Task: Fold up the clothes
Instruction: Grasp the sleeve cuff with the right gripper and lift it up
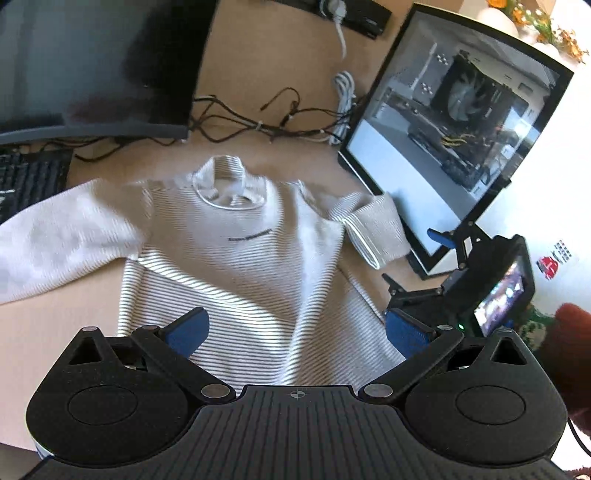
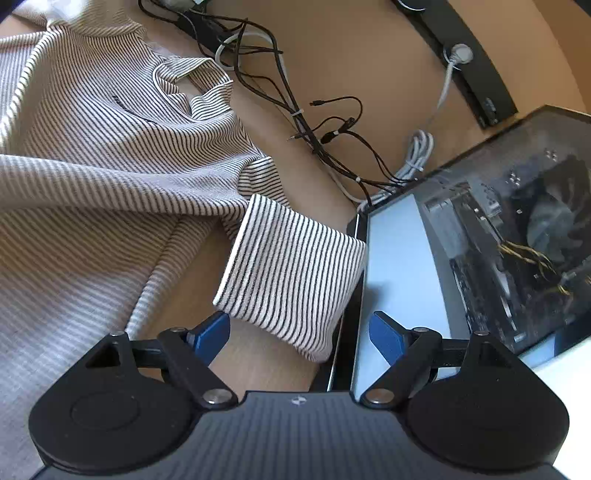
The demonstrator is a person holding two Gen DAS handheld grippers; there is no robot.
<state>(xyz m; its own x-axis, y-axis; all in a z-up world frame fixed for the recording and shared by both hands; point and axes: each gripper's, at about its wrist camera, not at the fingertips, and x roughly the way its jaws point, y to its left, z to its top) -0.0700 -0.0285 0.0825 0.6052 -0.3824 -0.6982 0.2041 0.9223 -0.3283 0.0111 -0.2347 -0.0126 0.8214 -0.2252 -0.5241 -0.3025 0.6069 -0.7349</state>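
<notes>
**Striped top laid out, both claws released**

- Tan wooden desk (image 1: 258, 74): under everything.
- White, black-striped knit long-sleeved top (image 1: 240, 266): flat, face up, just ahead of the left claw (image 1: 295, 332), jaws spread, holding nothing.
- Glass-sided computer case (image 2: 480, 240): beside the right claw (image 2: 299, 332), also spread; the cuff (image 2: 288, 273) lies against it.
- Tangled black cables (image 2: 314, 129): beyond the collar; a swung sleeve might snag them.
- Chest lettering: unreadable.

The place was a computer desk in an office or home study. A glass-sided PC case (image 1: 454, 136) stood on the tan desktop (image 1: 258, 55). Left of the case lay tangled cables (image 1: 258, 122), farther left a dark monitor (image 1: 92, 66) and keyboard (image 1: 29, 177); behind it, a power strip (image 1: 354, 14).
</notes>
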